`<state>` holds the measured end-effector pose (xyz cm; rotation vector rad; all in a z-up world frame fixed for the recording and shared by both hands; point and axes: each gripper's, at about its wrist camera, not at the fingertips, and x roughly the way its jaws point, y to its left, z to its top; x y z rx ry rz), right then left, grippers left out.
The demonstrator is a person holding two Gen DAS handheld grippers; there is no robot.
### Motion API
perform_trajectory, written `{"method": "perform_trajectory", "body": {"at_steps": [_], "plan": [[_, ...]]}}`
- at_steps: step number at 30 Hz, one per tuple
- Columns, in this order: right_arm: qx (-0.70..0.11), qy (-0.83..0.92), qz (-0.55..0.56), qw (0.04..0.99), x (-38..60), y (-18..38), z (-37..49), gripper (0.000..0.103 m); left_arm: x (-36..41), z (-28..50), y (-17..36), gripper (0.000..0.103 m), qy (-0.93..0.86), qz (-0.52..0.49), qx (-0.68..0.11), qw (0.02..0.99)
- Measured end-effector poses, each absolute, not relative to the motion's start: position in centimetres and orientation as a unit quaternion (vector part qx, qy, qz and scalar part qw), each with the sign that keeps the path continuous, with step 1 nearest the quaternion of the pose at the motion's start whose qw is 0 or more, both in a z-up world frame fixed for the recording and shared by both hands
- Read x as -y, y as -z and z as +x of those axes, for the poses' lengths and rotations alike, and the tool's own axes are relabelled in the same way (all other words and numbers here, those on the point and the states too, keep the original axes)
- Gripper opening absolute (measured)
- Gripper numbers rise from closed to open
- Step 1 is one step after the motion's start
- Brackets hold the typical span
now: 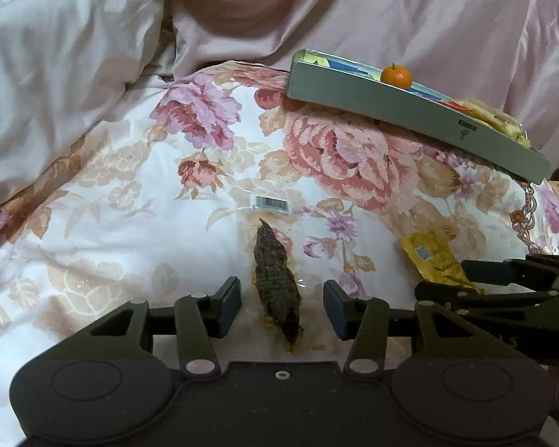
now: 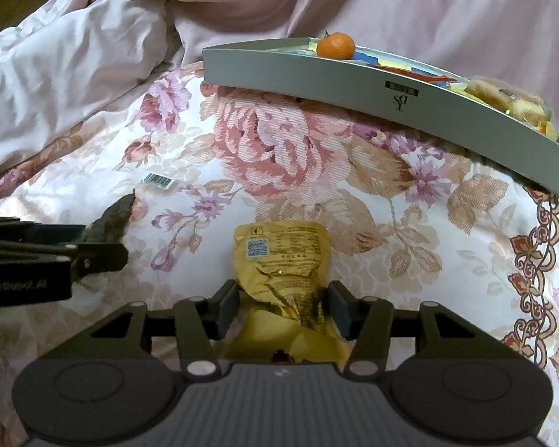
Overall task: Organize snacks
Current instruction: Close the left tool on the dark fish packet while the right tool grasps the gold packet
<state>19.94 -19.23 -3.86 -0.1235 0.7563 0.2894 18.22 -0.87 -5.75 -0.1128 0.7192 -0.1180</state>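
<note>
1. Both tongs are working low over a flowered bedspread, each one straddling a snack packet.
2. Right tongs are closing on a yellow packet; their pads are touching its crumpled sides, and the packet is lying flat on the bedspread with its printed end pointing away.
3. Left tongs are standing open around a clear packet of dark dried snack, with a gap showing on each side between pads and packet.
4. That clear packet is lying lengthwise on the bedspread, its barcode label at the far end.
5. Seen from the left wrist, the yellow packet is lying just to the right of the dark snack, with the right tongs reaching in from the right edge.
6. Farther back, a grey tray is resting tilted on the bedspread, well apart from both packets.
7. A small orange is sitting inside the tray beside colourful wrappers and a bagged pastry at its right end.
8. Behind everything, a rumpled pink quilt is filling the background.
</note>
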Motion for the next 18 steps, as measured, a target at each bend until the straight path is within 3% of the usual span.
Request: {"method": "perform_trajectory", "body": {"at_steps": [5,9,12,14,16,18], "plan": [[-0.365,-0.137,-0.062,0.919,19.2,3.9,19.9,0.063,1.3,19.6,5.9,0.067,0.068,-0.038,-0.350,0.933],[-0.358,-0.121,-0.083,0.922,19.0,3.9,19.8,0.082,1.5,20.6,6.2,0.077,0.072,-0.026,-0.352,0.933],[-0.358,-0.118,-0.090,0.922,19.0,4.1,19.9,0.087,1.8,21.1,6.4,0.080,0.076,-0.012,-0.353,0.932],[-0.361,-0.116,-0.086,0.921,19.0,4.4,20.1,0.091,1.9,21.1,6.5,0.076,0.074,-0.007,-0.353,0.933],[-0.366,-0.117,-0.069,0.921,19.4,4.7,20.4,0.093,2.0,21.0,6.5,0.062,0.069,0.004,-0.352,0.933],[-0.369,-0.120,-0.056,0.920,19.7,4.7,20.5,0.093,1.9,20.9,6.5,0.055,0.069,0.004,-0.350,0.934]]}}
